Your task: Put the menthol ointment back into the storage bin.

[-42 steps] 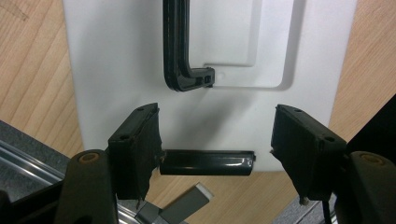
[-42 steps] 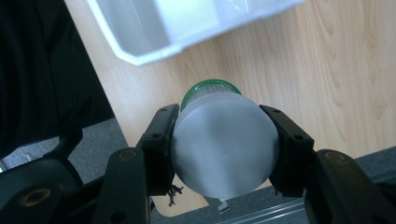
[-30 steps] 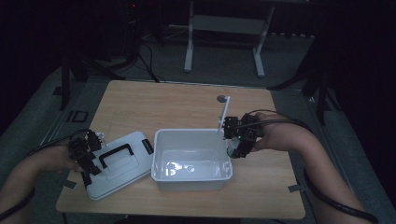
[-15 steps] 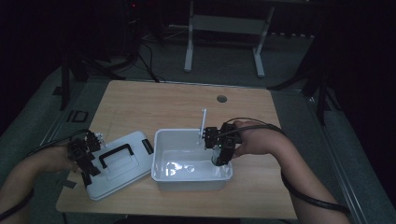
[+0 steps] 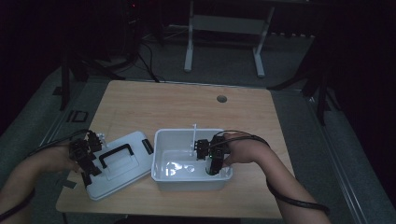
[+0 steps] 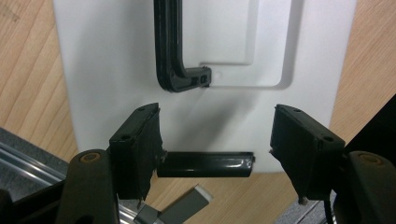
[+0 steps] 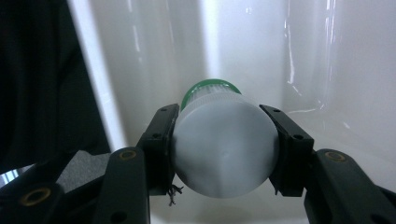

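High view: right hand-held gripper (image 5: 214, 164) inside white plastic bin (image 5: 161, 140) on wooden counter (image 5: 154, 102); left hand-held gripper (image 5: 86, 157) at lid (image 5: 130, 164) edge.
Left gripper view: jaws apart over smooth white lid, black handle (image 6: 169, 51).
Right gripper view: jaws clamp white cylindrical bottle (image 7: 224, 140), long axis along jaws, green cap (image 7: 212, 87) pointing away toward bin wall.

The high view looks down from above at the whole table (image 5: 140, 107) — far away. The left gripper view is very close over the white lid (image 6: 112, 70). The right gripper view looks into the white box (image 7: 327, 70) — both seen from above too.
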A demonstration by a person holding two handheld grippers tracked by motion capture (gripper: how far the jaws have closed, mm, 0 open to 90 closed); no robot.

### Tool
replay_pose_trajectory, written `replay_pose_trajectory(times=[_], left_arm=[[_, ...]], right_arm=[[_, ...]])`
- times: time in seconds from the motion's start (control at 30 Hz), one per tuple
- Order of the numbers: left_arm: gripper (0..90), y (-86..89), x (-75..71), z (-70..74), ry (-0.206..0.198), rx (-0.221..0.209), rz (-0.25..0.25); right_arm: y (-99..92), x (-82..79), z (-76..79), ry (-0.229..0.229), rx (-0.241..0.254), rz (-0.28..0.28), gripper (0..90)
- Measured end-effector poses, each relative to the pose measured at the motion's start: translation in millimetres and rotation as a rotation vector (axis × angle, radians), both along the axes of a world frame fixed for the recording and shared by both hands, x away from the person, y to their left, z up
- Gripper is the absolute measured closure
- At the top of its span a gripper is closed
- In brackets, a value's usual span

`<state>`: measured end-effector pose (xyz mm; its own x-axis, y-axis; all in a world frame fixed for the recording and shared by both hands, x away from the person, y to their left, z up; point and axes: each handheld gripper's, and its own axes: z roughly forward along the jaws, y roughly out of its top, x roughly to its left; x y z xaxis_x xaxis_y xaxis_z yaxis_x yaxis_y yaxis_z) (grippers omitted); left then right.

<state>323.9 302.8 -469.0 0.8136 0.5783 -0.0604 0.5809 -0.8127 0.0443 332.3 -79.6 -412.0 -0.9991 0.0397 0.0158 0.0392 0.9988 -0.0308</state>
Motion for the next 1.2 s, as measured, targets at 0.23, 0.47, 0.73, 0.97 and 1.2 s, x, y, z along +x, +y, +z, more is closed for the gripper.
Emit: replay_pose_trajectory(times=[0.23,0.47,0.73,0.97,1.2], left_arm=[[32.9,-1.7,0.1,0.2,-0.002,0.000,-0.004],[32.9,0.7,-1.5,-1.7,0.008,0.011,-0.004],[32.9,1.4,-1.2,-1.8,0.007,0.014,-0.001],[32.9,-0.5,-1.0,-2.4,0.006,0.008,-0.006],[32.9,-0.2,-1.0,-4.4,0.013,0.013,-0.008]], right_arm=[[3.2,6.5,-18.9,0.000,-0.022,-0.002,50.0],[4.1,9.4,-29.7,-0.001,-0.024,-0.011,50.0],[10.5,9.2,-36.1,0.010,-0.021,-0.002,50.0],[17.4,10.4,-44.6,0.021,-0.027,0.006,50.0],[20.2,11.4,-55.3,0.025,-0.066,0.003,50.0]])
